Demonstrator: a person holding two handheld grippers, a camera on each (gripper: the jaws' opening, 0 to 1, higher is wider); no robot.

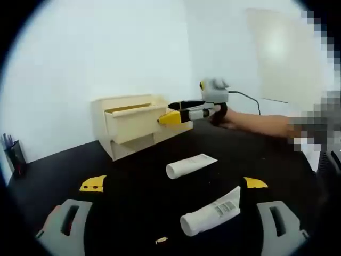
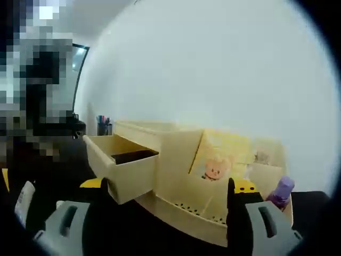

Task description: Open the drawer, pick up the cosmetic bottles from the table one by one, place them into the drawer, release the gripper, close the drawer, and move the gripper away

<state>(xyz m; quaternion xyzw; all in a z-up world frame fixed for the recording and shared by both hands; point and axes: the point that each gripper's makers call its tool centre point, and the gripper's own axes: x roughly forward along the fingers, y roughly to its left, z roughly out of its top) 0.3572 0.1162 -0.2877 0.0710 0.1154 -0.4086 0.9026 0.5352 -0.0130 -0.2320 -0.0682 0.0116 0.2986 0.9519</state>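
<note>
Two white cosmetic tubes lay flat on the black table (image 1: pixel 64 165), the near tube (image 1: pixel 210 216) between my left gripper's (image 1: pixel 173 184) spread jaws, the far tube (image 1: pixel 191 165) just beyond, both with long axes running cap-end lower left to crimped tail upper right. I judged them light, soft and slick, best pinched across the stiff shoulder by the cap. My right gripper (image 2: pixel 173 186), jaws apart and empty, hovered at the pulled-out drawer (image 2: pixel 118 165).

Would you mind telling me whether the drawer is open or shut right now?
Open. The drawer juts forward out of the organizer, and its dark inside shows from above; the left gripper view shows it pulled out too.
</note>
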